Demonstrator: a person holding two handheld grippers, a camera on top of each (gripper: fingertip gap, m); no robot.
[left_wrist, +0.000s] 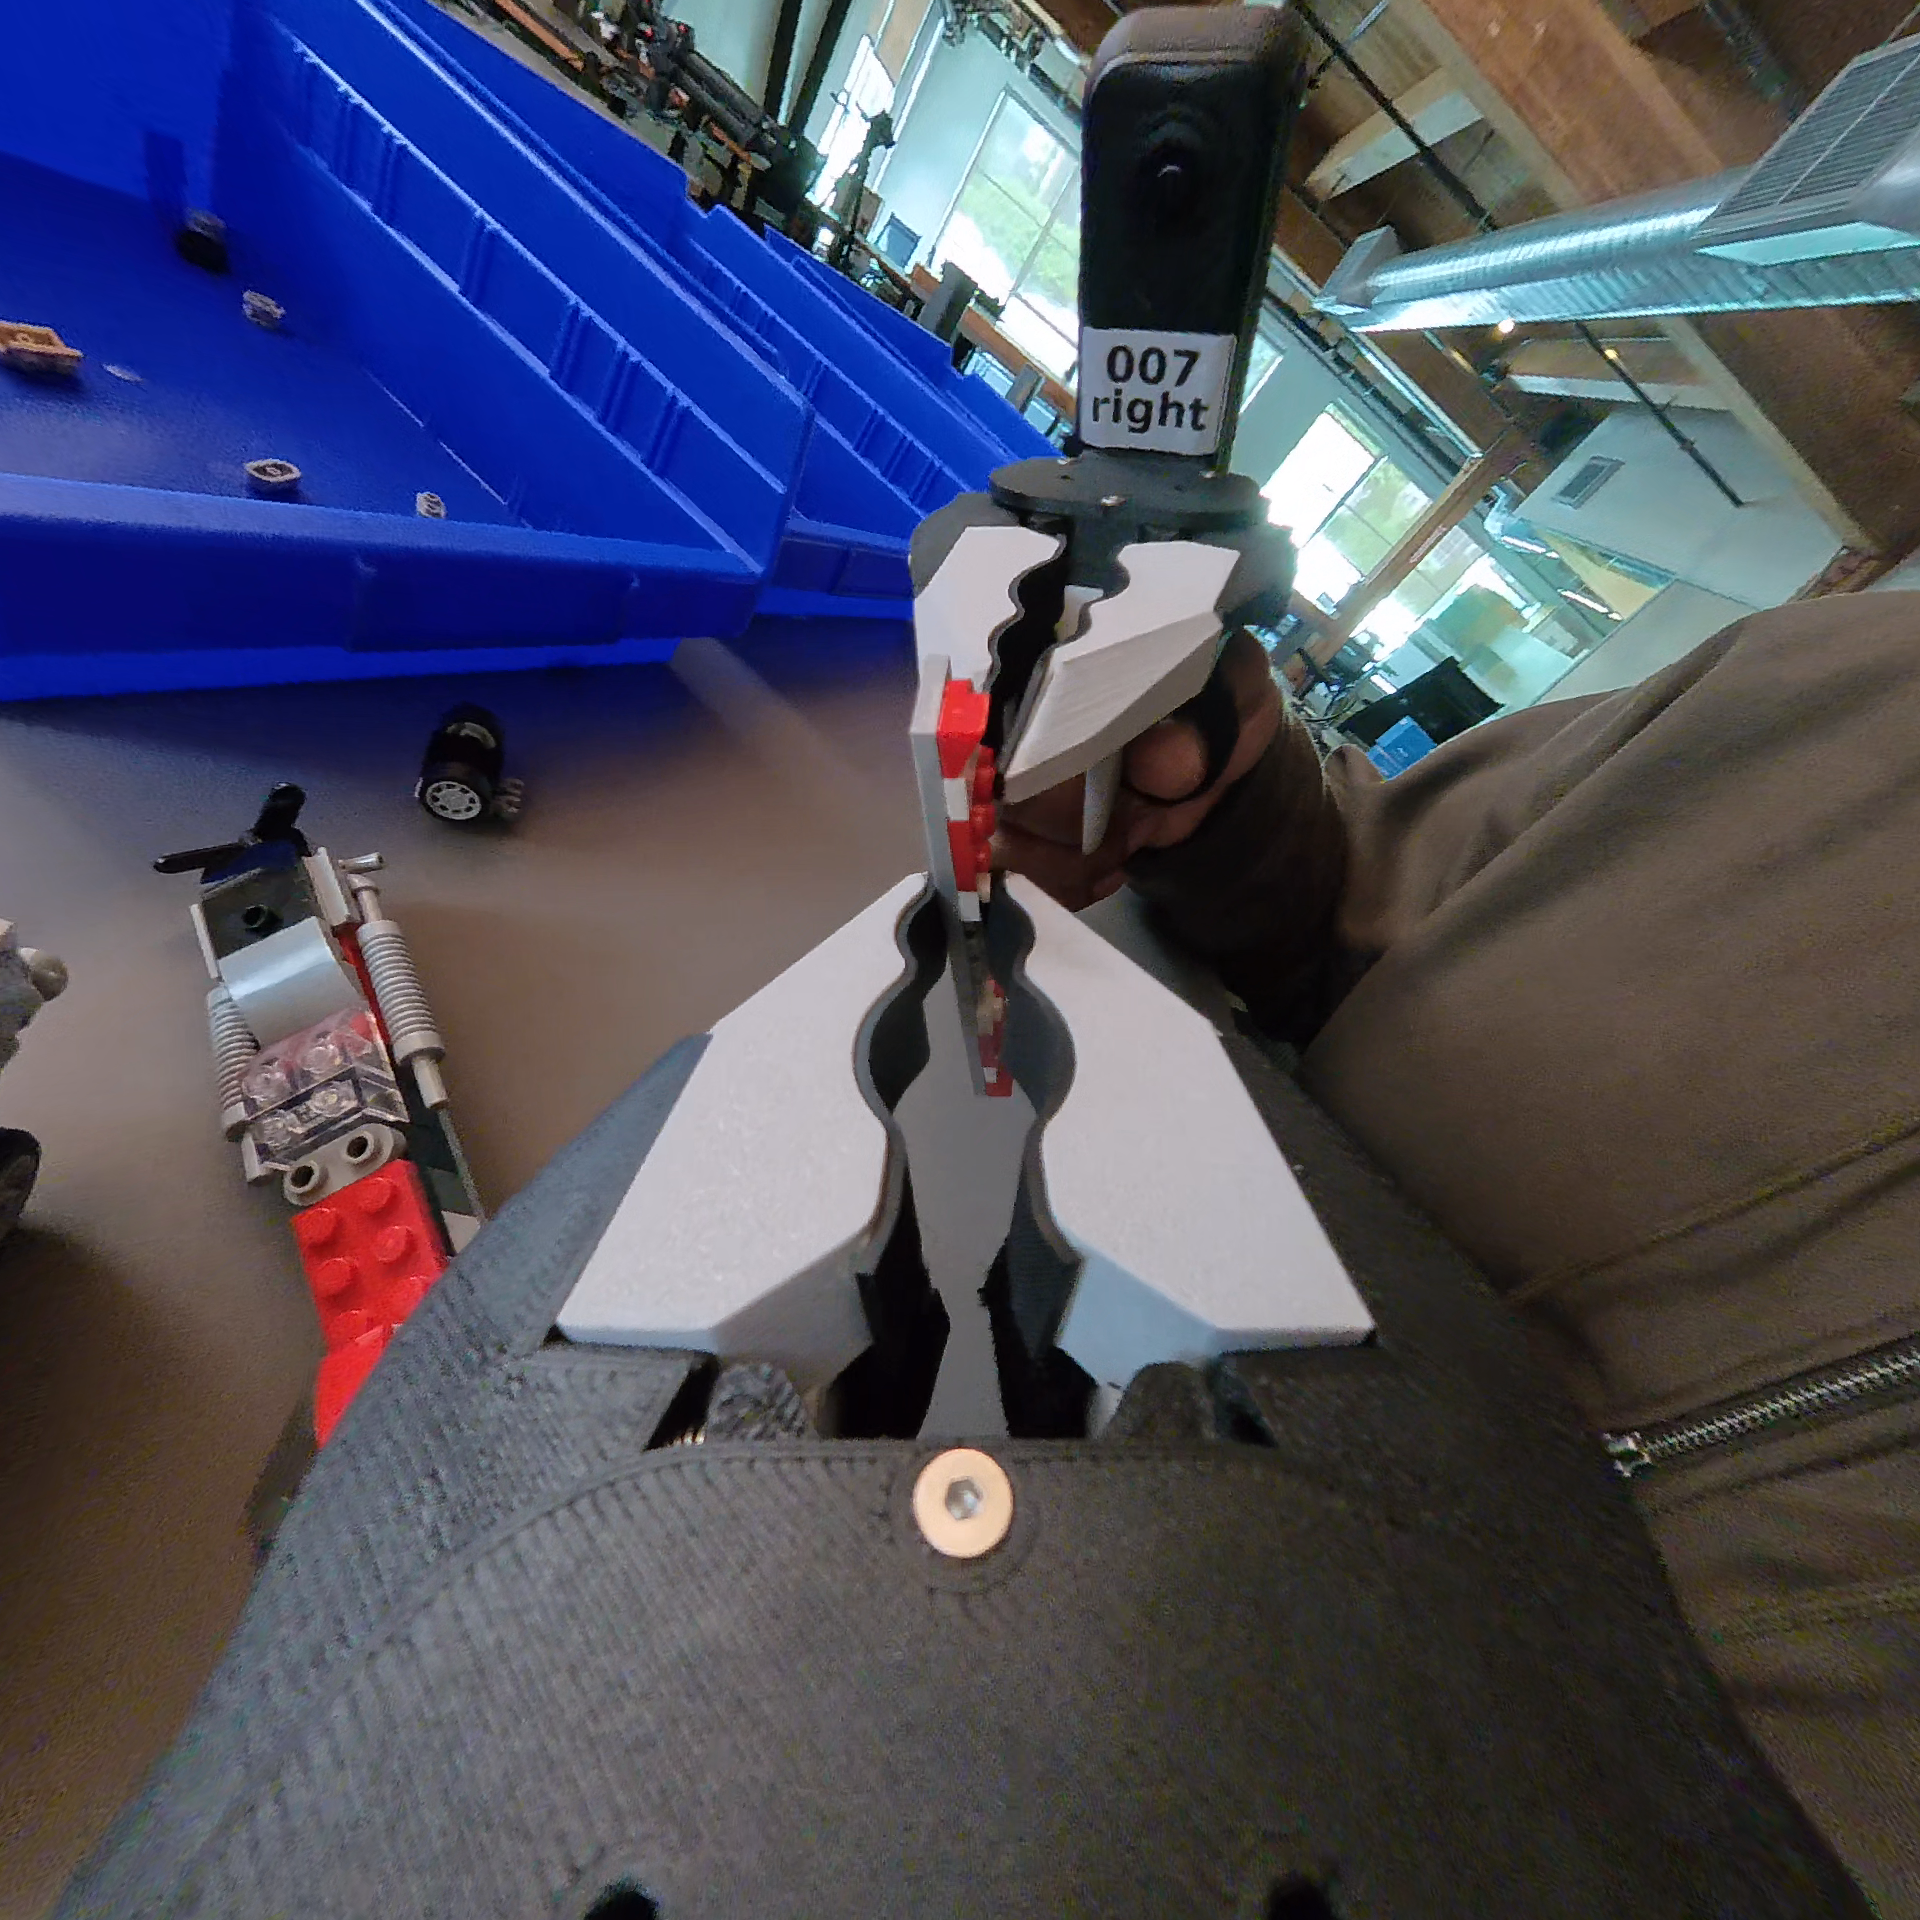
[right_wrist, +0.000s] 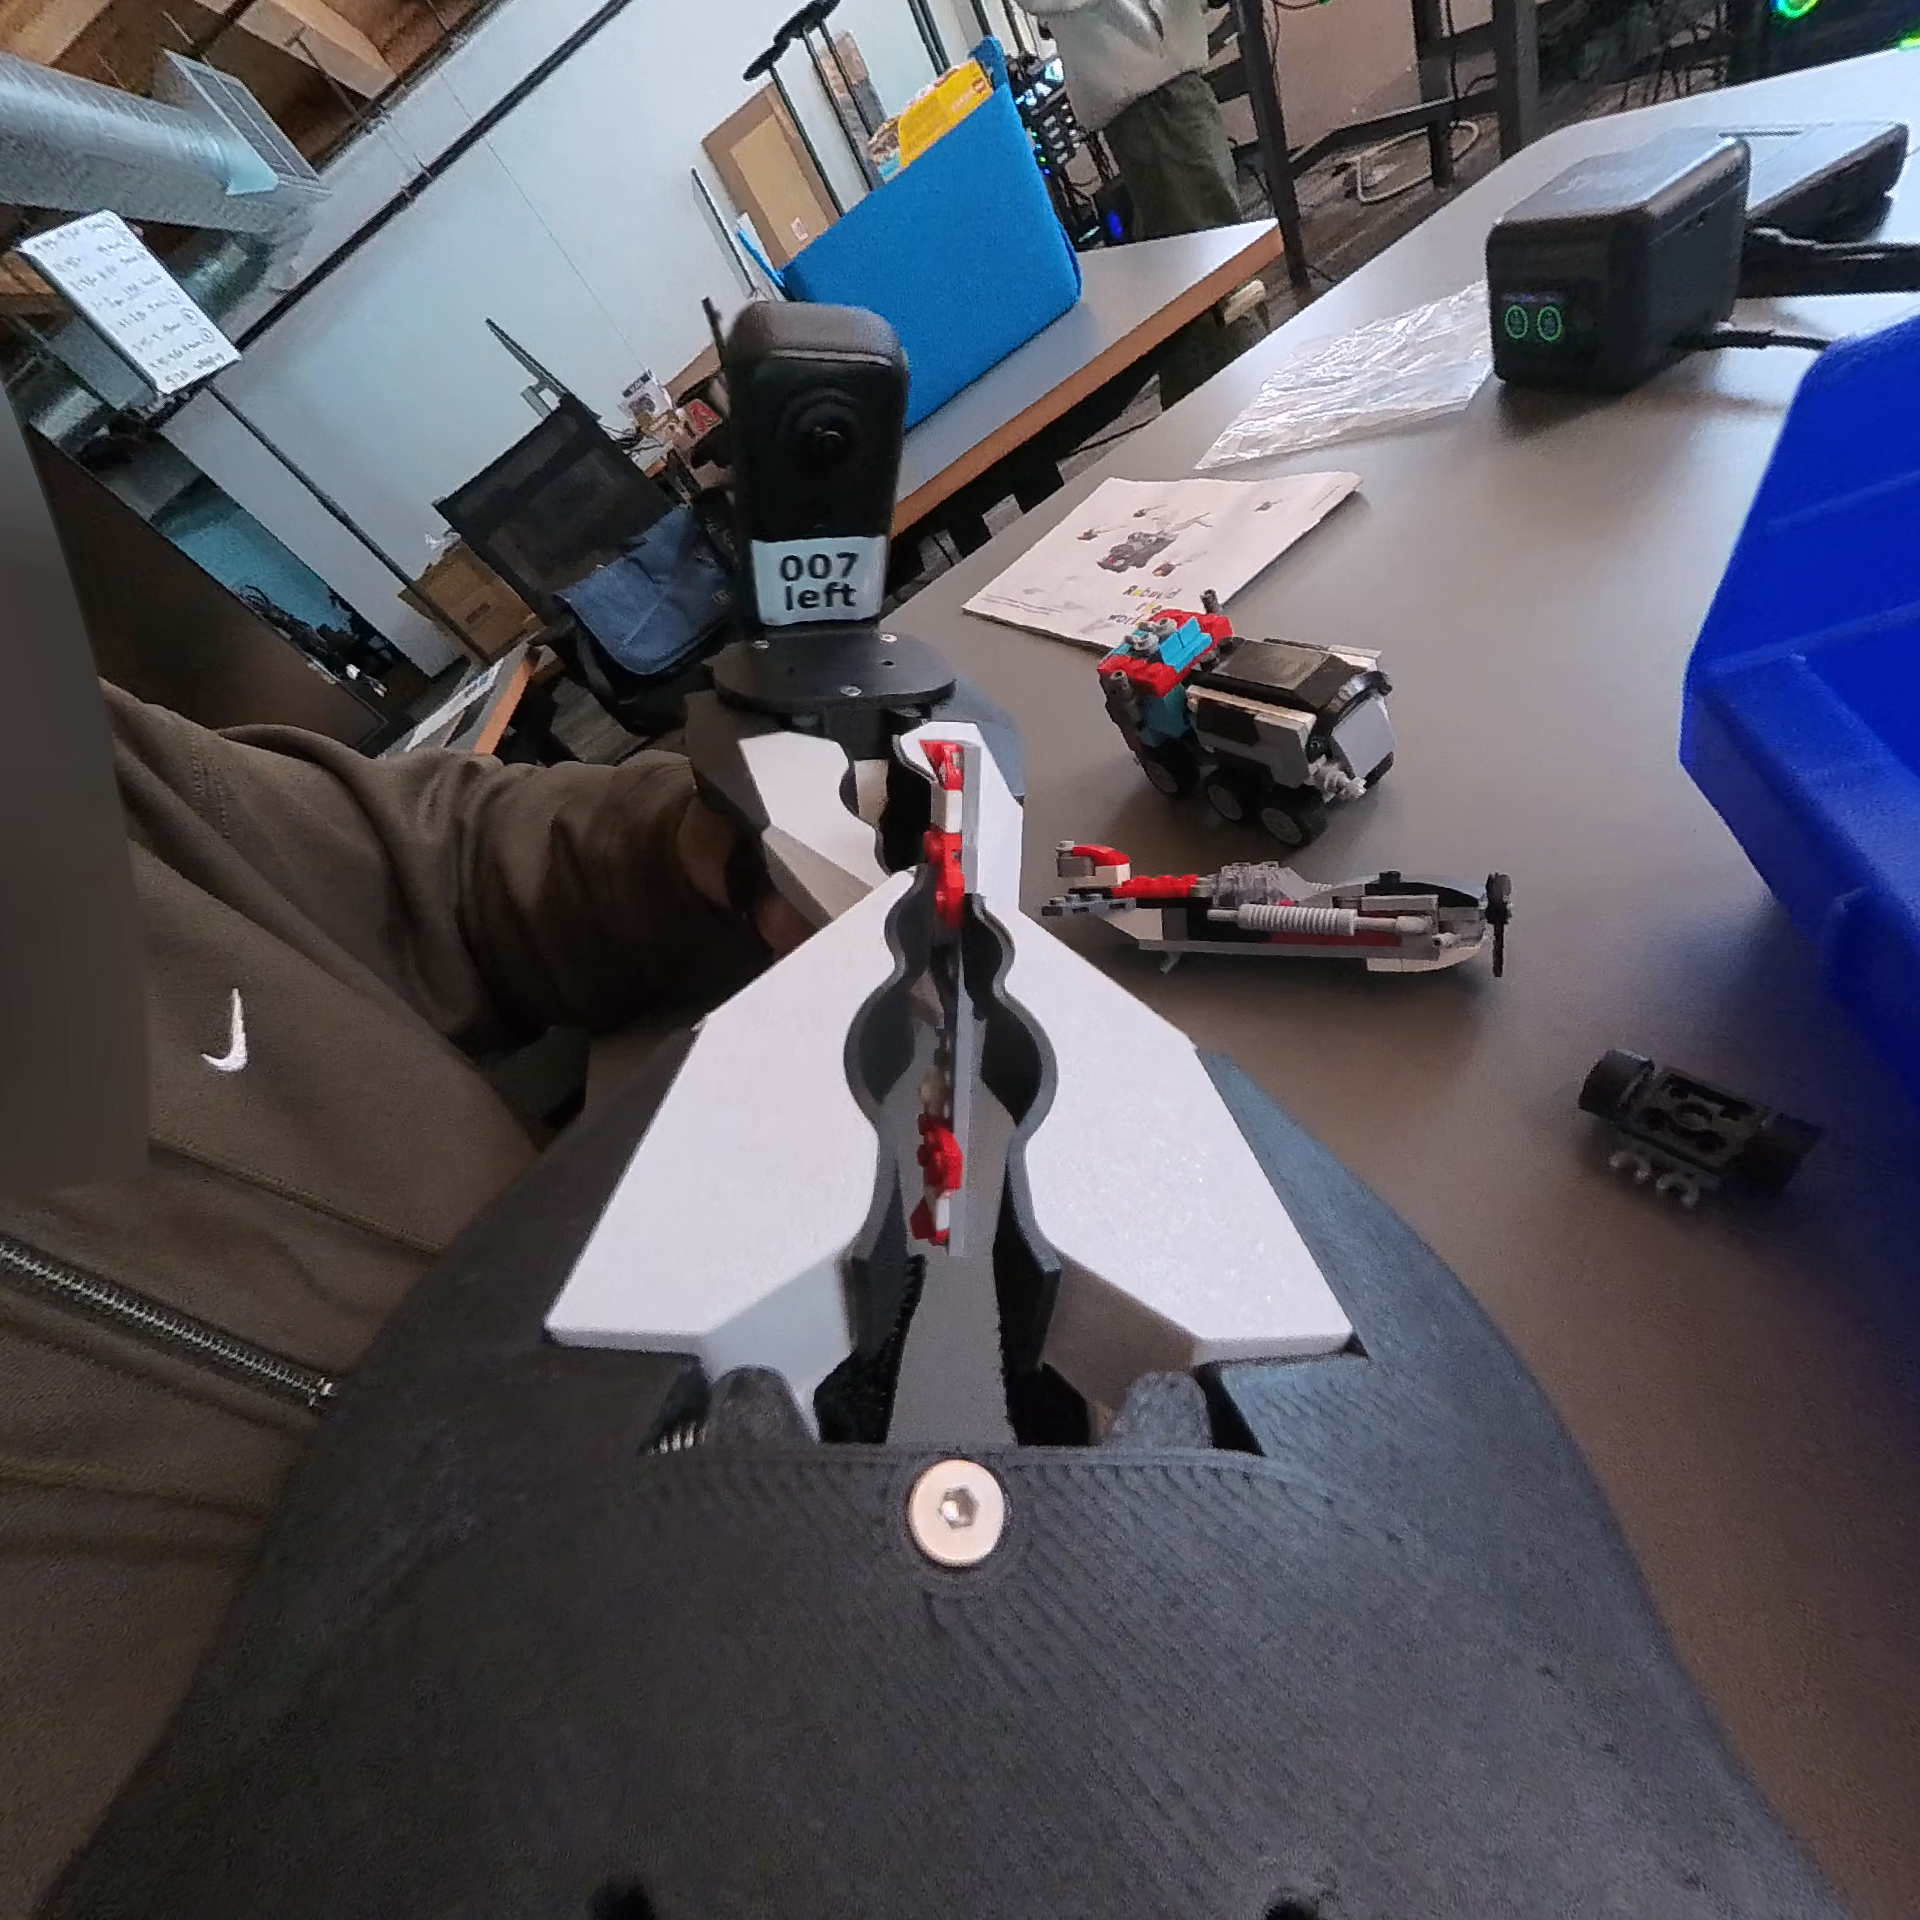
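Grey-and-red brick strip (left_wrist: 966, 831) spans frame centre, edge-on, each end clenched by one of the facing tongs, left gripper (left_wrist: 971, 914) and right gripper (right_wrist: 951, 904), holding it clear of the table (right_wrist: 1455, 1299).

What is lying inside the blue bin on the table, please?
The blue bin holds a few small loose pieces: a black one, a tan one and small grey ones. Its left part is out of frame.

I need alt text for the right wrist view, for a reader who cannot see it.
Two white claws, right near and left opposite, both grip one thin grey plate with red and white bricks above a grey table. Behind lie a long grey-red brick craft and a black wheeled brick truck.
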